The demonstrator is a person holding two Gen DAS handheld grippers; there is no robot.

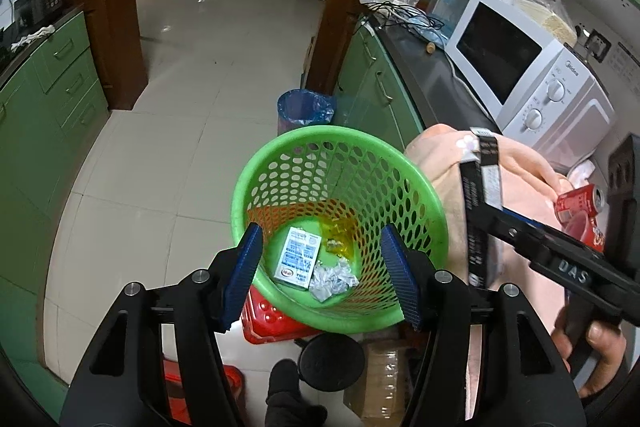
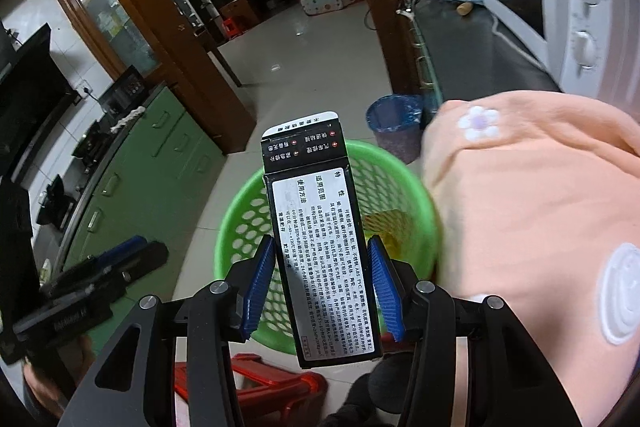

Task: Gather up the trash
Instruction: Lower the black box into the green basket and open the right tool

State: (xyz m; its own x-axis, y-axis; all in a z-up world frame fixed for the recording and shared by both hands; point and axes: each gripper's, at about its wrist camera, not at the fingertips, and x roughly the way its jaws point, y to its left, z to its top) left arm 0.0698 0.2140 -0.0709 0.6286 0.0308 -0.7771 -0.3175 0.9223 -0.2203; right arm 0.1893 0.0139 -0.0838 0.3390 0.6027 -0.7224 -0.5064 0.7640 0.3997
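Note:
A green perforated basket point(image 1: 340, 163) sits on a red stool point(image 1: 272, 319). It holds a white-and-blue carton point(image 1: 298, 261), a crumpled foil piece point(image 1: 334, 279) and a yellow wrapper point(image 1: 338, 235). My left gripper point(image 1: 320, 275) is open and empty just above the basket's near rim. My right gripper point(image 2: 322, 285) is shut on a long black box with a white label point(image 2: 320, 243), held over the basket point(image 2: 248, 219). The box also shows in the left wrist view point(image 1: 482, 187) at the right.
A peach cloth point(image 2: 540, 207) lies on the counter to the right, beside a red can point(image 1: 580, 203) and a white microwave point(image 1: 532, 67). A blue-lined bin point(image 1: 304, 111) stands on the tiled floor behind the basket. Green cabinets line both sides.

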